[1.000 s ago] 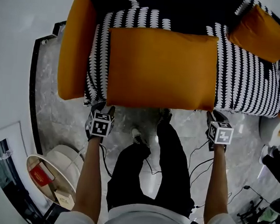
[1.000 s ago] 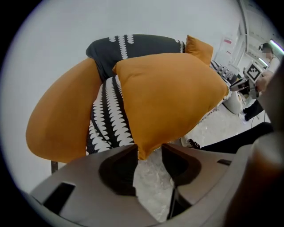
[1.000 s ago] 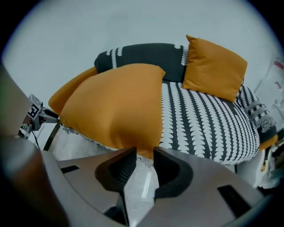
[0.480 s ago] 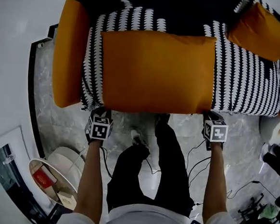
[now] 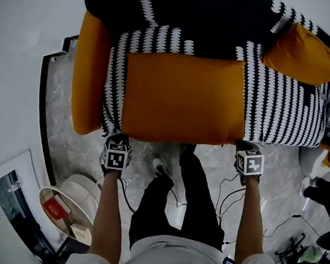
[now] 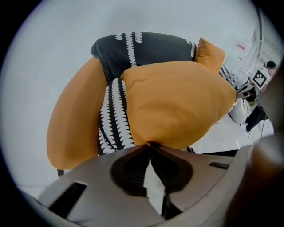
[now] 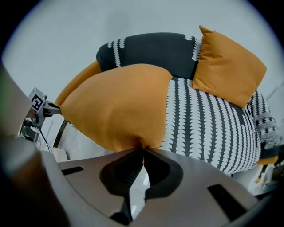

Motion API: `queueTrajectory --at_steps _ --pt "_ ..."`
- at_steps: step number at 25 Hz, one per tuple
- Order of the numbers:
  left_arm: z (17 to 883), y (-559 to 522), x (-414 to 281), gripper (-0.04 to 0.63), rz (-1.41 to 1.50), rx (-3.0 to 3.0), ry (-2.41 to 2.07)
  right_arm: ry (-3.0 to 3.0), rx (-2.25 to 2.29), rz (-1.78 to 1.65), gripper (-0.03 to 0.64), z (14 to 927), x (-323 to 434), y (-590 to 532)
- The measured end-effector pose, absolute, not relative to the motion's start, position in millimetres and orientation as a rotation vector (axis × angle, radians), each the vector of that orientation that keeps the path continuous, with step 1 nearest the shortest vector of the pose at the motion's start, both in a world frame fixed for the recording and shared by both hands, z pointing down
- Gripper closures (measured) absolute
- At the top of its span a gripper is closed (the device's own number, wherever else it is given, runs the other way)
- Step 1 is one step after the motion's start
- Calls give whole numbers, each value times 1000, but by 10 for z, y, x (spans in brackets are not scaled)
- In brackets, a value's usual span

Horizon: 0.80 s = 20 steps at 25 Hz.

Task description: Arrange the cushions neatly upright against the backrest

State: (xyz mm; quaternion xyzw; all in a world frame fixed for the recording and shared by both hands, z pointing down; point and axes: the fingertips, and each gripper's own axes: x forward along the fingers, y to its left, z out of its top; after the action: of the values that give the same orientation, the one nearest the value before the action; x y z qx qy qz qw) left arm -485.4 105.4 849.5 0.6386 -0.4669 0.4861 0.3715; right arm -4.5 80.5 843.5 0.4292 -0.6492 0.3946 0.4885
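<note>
At the sofa's [image 5: 283, 106] front edge, my left gripper [image 6: 150, 144] and right gripper [image 7: 142, 149] have just closed, each pinching an orange cushion [image 5: 184, 99] corner.

Two orange cushions [image 5: 184, 99] [image 5: 308, 49], one sofa [image 5: 286, 104], two grippers [image 6: 150, 145] [image 7: 143, 149].

The left hand-held gripper [image 6: 150, 145] and right hand-held gripper [image 7: 143, 149], earlier open, have just been closing and now pinch the orange cushion [image 5: 184, 99] at its front corners.
</note>
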Motion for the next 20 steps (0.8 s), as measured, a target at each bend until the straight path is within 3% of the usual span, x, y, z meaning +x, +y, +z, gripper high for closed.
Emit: queueTrajectory --at_steps 20 --pt "7138 -354 -4950 574 1094 1622 -1423 -1676 1065 916 604 7074 -213 -718"
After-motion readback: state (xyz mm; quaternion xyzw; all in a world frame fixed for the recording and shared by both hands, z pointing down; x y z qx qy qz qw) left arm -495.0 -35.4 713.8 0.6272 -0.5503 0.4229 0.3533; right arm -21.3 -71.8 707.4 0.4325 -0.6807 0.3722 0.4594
